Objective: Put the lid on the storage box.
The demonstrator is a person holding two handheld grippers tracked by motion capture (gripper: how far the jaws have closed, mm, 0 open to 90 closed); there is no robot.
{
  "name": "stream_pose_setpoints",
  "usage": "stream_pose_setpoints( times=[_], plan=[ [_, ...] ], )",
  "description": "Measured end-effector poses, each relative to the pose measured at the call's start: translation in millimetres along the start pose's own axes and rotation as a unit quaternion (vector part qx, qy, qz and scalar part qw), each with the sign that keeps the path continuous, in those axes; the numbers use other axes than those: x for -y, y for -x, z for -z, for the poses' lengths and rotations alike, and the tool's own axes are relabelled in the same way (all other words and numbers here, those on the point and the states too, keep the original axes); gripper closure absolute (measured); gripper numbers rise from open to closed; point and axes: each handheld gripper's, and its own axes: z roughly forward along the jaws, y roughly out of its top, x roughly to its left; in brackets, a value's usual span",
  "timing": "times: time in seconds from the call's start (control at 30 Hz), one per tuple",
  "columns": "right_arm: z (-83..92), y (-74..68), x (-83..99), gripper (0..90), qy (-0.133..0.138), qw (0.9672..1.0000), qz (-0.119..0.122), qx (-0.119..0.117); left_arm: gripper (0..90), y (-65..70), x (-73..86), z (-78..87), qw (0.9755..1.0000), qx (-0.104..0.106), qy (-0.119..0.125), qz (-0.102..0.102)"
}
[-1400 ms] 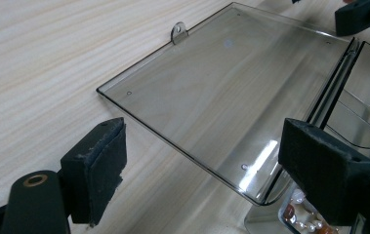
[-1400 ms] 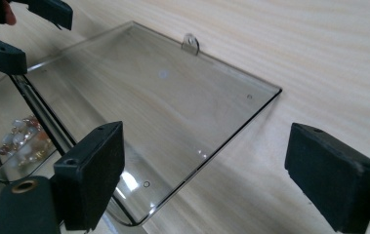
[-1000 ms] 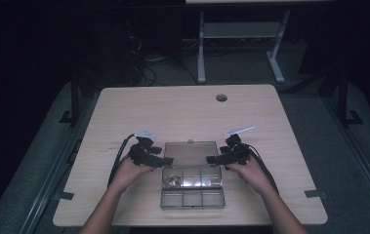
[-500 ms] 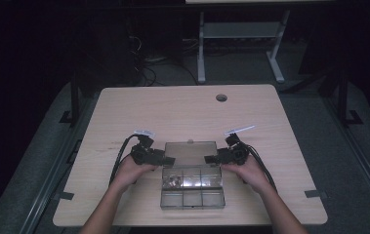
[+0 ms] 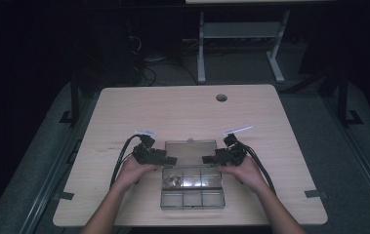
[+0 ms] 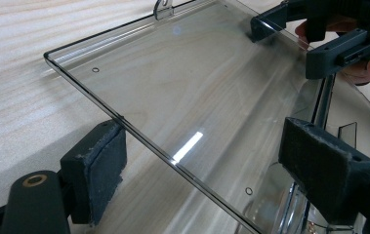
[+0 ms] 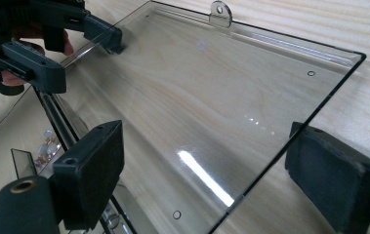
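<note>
**Clear lid lay open between two spread grippers**

The left gripper sat with its jaws spread wide, one pad outside the lid's left edge and the other over the clear panel, neither pad pressing on it. The right gripper mirrored it: jaws apart, straddling the lid's right edge without clamping. Between them the transparent lid lay folded back almost flat on the wooden table, its latch tab at the far edge. The compartment box stood just nearer, at the near middle of the table, hinged to the lid, with small pale pieces in its far-left cell.

The likely risk was at the lid's thin, slick edges. If either gripper closed off-centre or on one side alone, the panel could twist on its hinge or slip out of the pads. A sudden swing shut might jolt the box and scatter the pieces into neighbouring cells or onto the table.
</note>
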Motion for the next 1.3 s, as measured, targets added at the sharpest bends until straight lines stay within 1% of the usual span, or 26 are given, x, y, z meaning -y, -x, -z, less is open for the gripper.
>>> stream_pose_setpoints(
  times=[0.13,0.27,0.4,0.43,0.63,0.67,0.73,0.8,0.9,0.93,1.03,1.3],
  plan=[
    [-0.2,1.1,0.4,14.1,0.001,1.0000,0.007,-0.004,17.5,0.1,-0.2,0.0,1.0000,0.002,-0.001,-0.001],
    [-0.1,2.1,0.4,15.1,0.002,0.9999,0.012,-0.010,17.5,1.8,-1.1,0.5,0.9999,-0.002,-0.001,-0.012],
    [1.3,0.5,0.5,17.4,0.005,0.9998,0.017,-0.011,21.0,2.7,-1.5,1.7,0.9998,0.000,0.001,-0.021],
    [1.8,-0.2,0.5,18.4,0.009,0.9996,0.024,-0.009,21.5,3.2,-1.7,1.9,0.9997,-0.001,0.003,-0.025],
    [3.6,-2.3,0.7,20.7,0.015,0.9993,0.035,-0.007,24.6,6.2,-1.8,3.7,0.9992,-0.004,0.007,-0.038],
    [4.1,-3.7,0.7,21.0,0.015,0.9993,0.032,-0.005,25.3,6.9,-2.0,4.3,0.9991,-0.004,0.008,-0.042],
    [4.8,-5.3,0.8,22.2,0.021,0.9990,0.040,-0.002,26.8,7.9,-2.1,4.8,0.9987,-0.007,0.009,-0.049],
    [5.5,-6.4,0.9,23.0,0.022,0.9989,0.042,-0.002,27.7,9.0,-2.2,5.2,0.9986,-0.007,0.011,-0.051],
    [6.5,-7.5,1.5,24.5,0.030,0.9982,0.053,-0.001,29.9,10.4,-2.0,6.3,0.9983,-0.005,0.014,-0.057],
    [7.3,-8.9,1.8,25.2,0.029,0.9983,0.051,0.000,30.8,10.7,-2.0,6.5,0.9982,-0.005,0.015,-0.059],
    [8.2,-10.2,2.1,26.4,0.034,0.9975,0.062,0.003,32.7,12.3,-1.8,7.1,0.9978,-0.007,0.019,-0.063],
    [10.8,-14.7,3.1,30.3,0.045,0.9957,0.080,0.010,38.2,16.8,-0.9,9.7,0.9968,-0.009,0.027,-0.075]
  ],
)
